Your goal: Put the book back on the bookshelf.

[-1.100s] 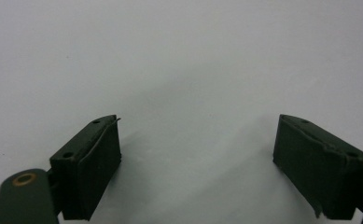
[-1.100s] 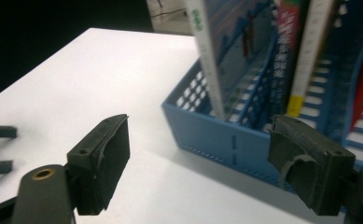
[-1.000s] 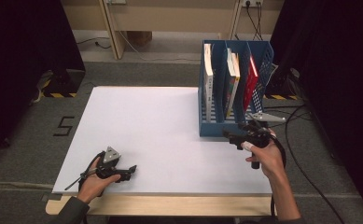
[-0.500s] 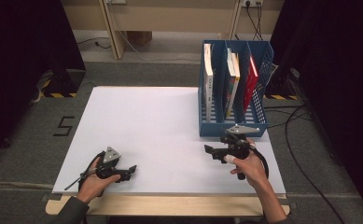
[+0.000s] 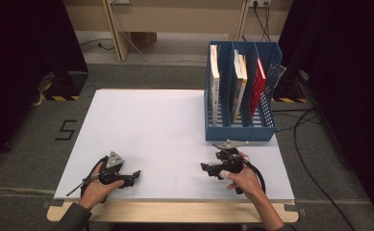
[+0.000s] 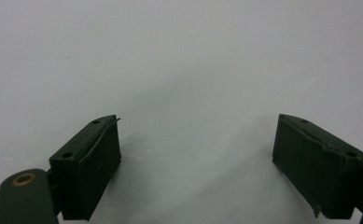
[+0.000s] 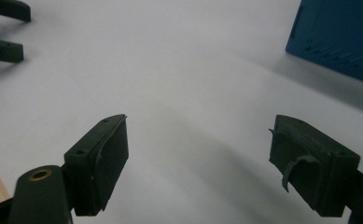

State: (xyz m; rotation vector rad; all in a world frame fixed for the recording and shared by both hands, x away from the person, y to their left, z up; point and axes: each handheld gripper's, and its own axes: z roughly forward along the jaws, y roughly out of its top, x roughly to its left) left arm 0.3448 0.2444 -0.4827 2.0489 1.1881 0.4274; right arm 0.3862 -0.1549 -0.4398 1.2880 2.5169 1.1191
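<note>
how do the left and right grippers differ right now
The left gripper lies near the table's front left corner, far from the blue rack; the right gripper sits just in front of that rack. The left gripper's jaws point right across the table; the right gripper's point left, toward the other. Both are open with nothing between the jaws, each held in a hand over the white tabletop.

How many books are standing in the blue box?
4, as far as I can tell: a white book in the left slot of the blue box, two books in the middle slot, a red book in the right. More may be hidden.
</note>
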